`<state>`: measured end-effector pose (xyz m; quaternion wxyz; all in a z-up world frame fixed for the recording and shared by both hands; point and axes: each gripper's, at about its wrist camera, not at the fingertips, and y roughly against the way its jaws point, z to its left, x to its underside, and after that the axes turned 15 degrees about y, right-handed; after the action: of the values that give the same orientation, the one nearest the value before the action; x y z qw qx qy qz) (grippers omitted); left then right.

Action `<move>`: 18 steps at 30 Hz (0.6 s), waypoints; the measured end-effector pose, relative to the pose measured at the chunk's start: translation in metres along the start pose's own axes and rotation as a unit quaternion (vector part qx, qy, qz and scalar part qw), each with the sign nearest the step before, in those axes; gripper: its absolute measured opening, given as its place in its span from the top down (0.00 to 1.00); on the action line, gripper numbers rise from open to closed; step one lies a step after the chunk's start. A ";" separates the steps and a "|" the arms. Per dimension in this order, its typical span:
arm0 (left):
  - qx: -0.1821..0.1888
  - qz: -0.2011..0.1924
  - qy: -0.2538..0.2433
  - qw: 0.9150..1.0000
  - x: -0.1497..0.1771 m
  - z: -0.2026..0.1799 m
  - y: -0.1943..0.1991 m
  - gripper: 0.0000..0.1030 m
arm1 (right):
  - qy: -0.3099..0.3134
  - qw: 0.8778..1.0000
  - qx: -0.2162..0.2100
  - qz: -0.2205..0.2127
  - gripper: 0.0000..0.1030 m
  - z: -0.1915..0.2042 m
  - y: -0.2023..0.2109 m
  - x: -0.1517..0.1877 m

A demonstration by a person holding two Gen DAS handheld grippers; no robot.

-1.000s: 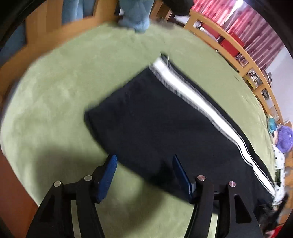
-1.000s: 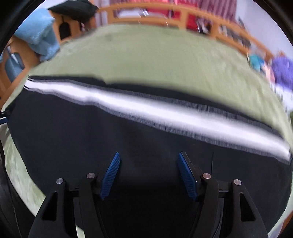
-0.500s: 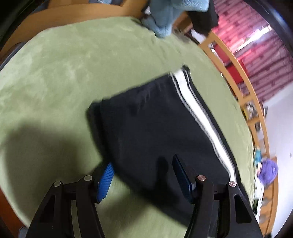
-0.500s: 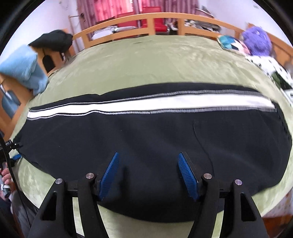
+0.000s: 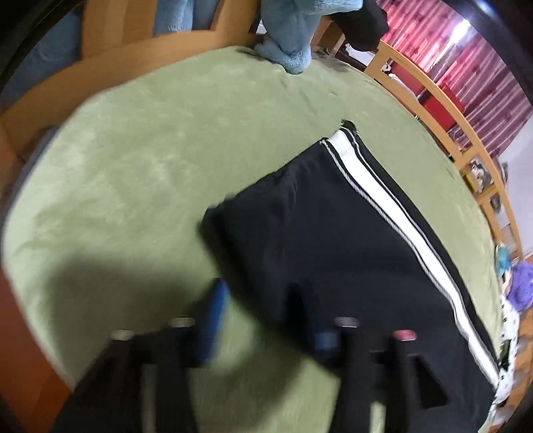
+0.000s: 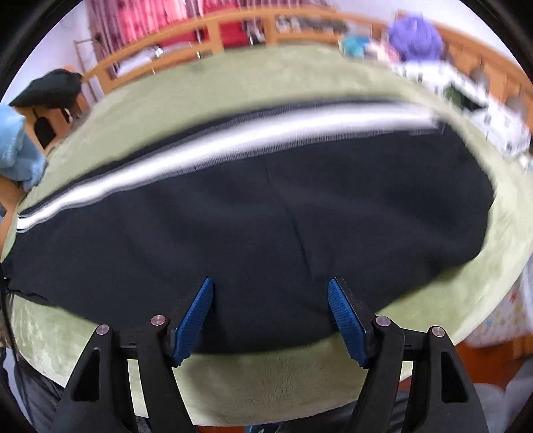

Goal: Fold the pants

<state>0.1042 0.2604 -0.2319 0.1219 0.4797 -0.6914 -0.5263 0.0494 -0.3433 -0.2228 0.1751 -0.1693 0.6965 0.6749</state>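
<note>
Black pants (image 5: 333, 239) with a white side stripe (image 5: 399, 219) lie flat on a green bed cover (image 5: 150, 150). In the left wrist view my left gripper (image 5: 266, 313) is open and blurred, over the near edge of the pants by their left end. In the right wrist view the pants (image 6: 266, 216) fill the middle, stripe (image 6: 233, 143) along the far side. My right gripper (image 6: 270, 309) is open and empty, its blue pads (image 6: 196, 316) just above the near edge of the pants.
A wooden rail (image 5: 449, 110) runs around the bed. A light blue blanket (image 5: 289, 30) and a dark garment (image 5: 363, 23) hang at the far end. A purple toy (image 6: 416, 40) and patterned cloth (image 6: 466, 100) lie at the right end.
Both views have shifted with motion blur. The right gripper has drawn back toward the pants' near edge. Both grippers stay open and the pants lie as before.
</note>
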 end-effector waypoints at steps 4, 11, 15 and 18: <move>0.034 0.014 -0.046 0.998 0.031 -0.007 0.030 0.46 | -0.028 0.999 -0.029 -0.036 0.31 -0.014 0.023 0.008; 0.130 0.051 -0.113 0.984 0.098 -0.104 0.033 0.46 | -0.070 0.993 0.026 -0.094 0.31 -0.080 0.065 0.025; 0.158 0.078 -0.165 0.970 0.147 -0.163 0.019 0.46 | -0.074 0.990 0.052 -0.108 0.31 -0.118 0.066 0.026; 0.121 0.097 -0.216 0.964 0.187 -0.186 -0.001 0.45 | -0.083 0.988 0.075 -0.107 0.31 -0.149 0.053 0.015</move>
<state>0.1349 -0.0009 -0.2186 -0.0385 0.2965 -0.8030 -0.5156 0.0086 -0.4907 -0.1795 0.3157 -0.1721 0.7061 0.6101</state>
